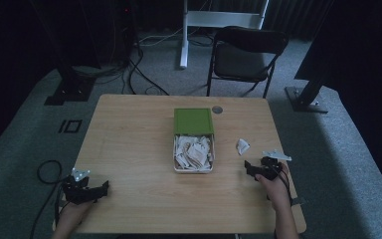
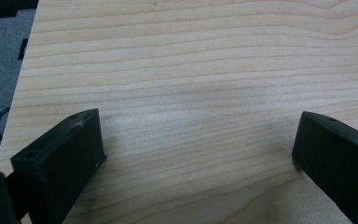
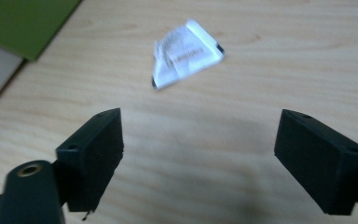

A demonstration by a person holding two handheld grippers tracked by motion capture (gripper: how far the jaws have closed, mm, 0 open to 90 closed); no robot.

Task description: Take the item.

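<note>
Two hand-held grippers are resting at the near edge of the wooden tabletop [image 1: 129, 139], one at each near corner. The left hand-held gripper [image 1: 103, 189] is sitting at the near left, held by the person's left hand [image 1: 72, 211]; in the left gripper view its jaws are standing wide apart over bare wood, with nothing between them. The right hand-held gripper [image 1: 248, 168] is sitting at the near right, held by the right hand [image 1: 277, 191]; in the right gripper view its jaws are likewise spread wide and are holding nothing.

A crumpled white paper scrap [image 1: 242, 146] is lying on the tabletop just beyond the right hand-held gripper, apart from the jaws. In the right gripper view this scrap [image 3: 186, 52] is showing printed text too blurred to read.

At the tabletop centre, a white box [image 1: 175, 154] is holding a pile of crumpled paper pieces [image 1: 193, 152]. Its green lid [image 1: 193, 121] is lying at the far end of the box, overlapping it. A small round grey disc [image 1: 217, 109] is sitting just to the right of the lid, near the far edge.

Beyond the tabletop, a black folding chair [image 1: 246, 55] is standing on the grey carpet.
</note>
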